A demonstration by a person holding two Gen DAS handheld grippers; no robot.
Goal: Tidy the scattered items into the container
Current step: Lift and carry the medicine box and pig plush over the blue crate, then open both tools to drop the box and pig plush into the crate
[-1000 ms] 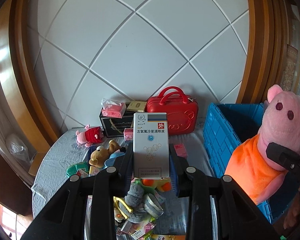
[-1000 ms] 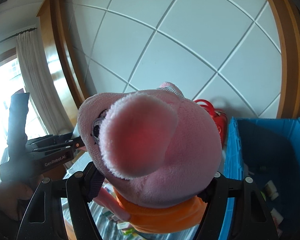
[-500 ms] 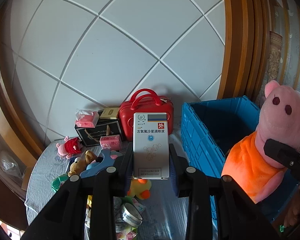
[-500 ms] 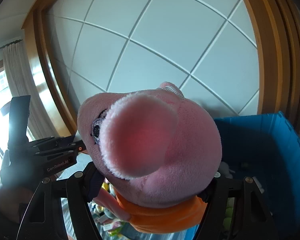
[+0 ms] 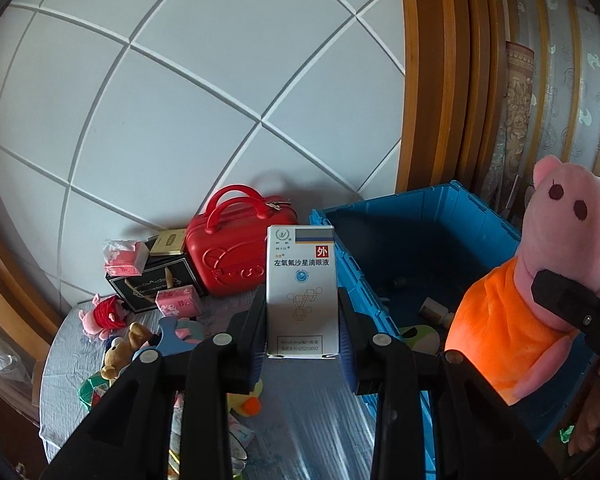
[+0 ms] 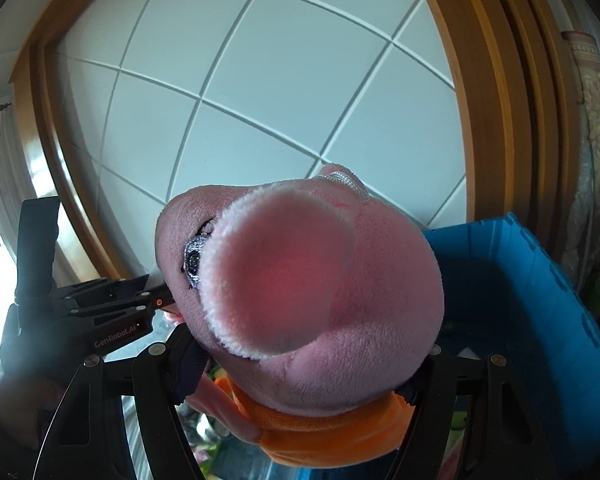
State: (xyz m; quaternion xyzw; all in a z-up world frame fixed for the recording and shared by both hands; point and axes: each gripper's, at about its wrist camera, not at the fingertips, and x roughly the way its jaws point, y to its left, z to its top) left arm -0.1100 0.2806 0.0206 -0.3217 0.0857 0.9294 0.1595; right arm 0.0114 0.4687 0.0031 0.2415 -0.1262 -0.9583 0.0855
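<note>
My left gripper [image 5: 302, 320] is shut on a white medicine box [image 5: 301, 292] with Chinese print, held upright above the table just left of the blue crate [image 5: 420, 216]. My right gripper [image 6: 304, 376] is shut on a pink pig plush in an orange dress [image 6: 300, 280], which fills the right wrist view. In the left wrist view the pig plush [image 5: 540, 280] hangs over the crate's near right side. The crate [image 6: 540, 280] holds a few small items on its floor.
On the grey-clothed table [image 5: 312, 420] stand a red case [image 5: 236, 256], a black box [image 5: 152, 288], pink tissue packs [image 5: 178, 304], a small pig plush [image 5: 104, 314], a teddy bear [image 5: 120, 350] and a yellow duck [image 5: 244, 400]. A white panelled wall is behind.
Both grippers have swung right towards the crate with their loads. The crate now shows larger and more central in both views, and its inside is visible.
</note>
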